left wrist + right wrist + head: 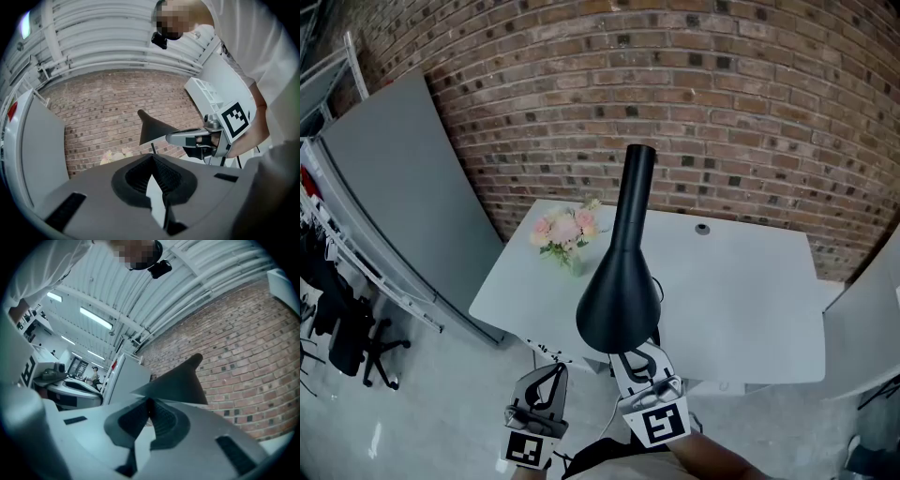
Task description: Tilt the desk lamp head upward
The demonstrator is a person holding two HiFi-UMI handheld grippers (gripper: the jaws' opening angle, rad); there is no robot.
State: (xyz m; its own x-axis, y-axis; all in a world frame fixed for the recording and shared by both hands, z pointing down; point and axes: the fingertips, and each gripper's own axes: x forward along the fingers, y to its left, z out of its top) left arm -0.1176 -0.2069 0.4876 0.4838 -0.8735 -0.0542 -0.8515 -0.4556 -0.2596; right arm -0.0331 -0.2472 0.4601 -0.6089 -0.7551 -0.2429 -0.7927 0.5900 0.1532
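– Left claw (151,158) is pinched shut on nothing, tips touching. It hangs at seven o'clock of the lamp head (619,295). Right claw (150,400) is closed on that head's rim (600,340), at its six o'clock edge.

– Where does the lamp stand?

– Over the near edge of the desk (750,309), about the middle. The neck (636,187) runs away from me toward twelve o'clock, and the wide mouth is nearest me. The head hides the base.

– How will it handle?

– I judge it light and stiff: a smooth black cone with a hard shell, metal or plastic I can't tell. Smooth means slippery, and the rim is thin, so my pinch could slide off if the joint is tight. The rim does give the longest lever, so it's the right place to hold, though a deeper bite across the wall would be safer. It doesn't look fragile, but a hard shove might rock the whole lamp. My left claw is free to steady it.

– Any containers?

– One. At ten o'clock of the head, near the desk's left corner, there's a small vase (575,265) with pink and white flowers (565,230) in it. It looks clear, maybe glass, and I can't tell whether it holds water. It stands apart from the lamp, out of the way of a lift, I'd say.
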